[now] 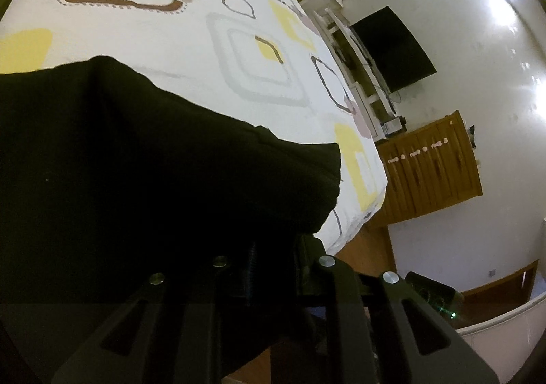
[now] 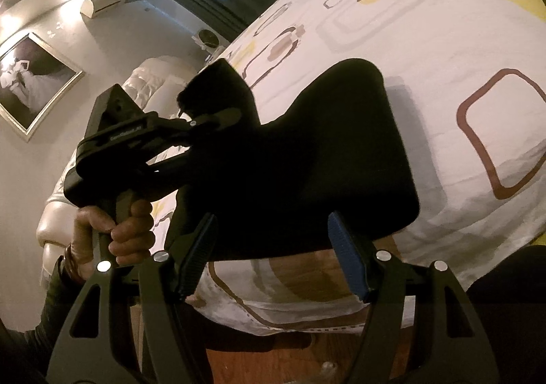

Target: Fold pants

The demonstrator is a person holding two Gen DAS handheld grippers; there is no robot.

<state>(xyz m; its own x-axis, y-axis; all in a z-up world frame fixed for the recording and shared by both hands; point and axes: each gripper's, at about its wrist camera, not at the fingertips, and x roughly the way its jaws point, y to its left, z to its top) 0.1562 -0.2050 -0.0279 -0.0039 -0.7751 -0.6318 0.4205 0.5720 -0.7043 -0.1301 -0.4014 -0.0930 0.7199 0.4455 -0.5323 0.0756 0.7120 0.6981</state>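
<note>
**Pants lifted by one corner**

A corner of the black pants (image 2: 307, 152) is pinched by the left gripper (image 2: 204, 119), apparently for folding; the rest is draped over the bed (image 2: 443, 43). The right gripper (image 2: 273, 257) is held spread, nothing grasped.

Black pants (image 2: 307, 159), plain dark fabric, bunched and partly folded, lying at the bed (image 2: 443, 53) edge; one corner lifted up, the rest draped on the patterned sheet.
</note>
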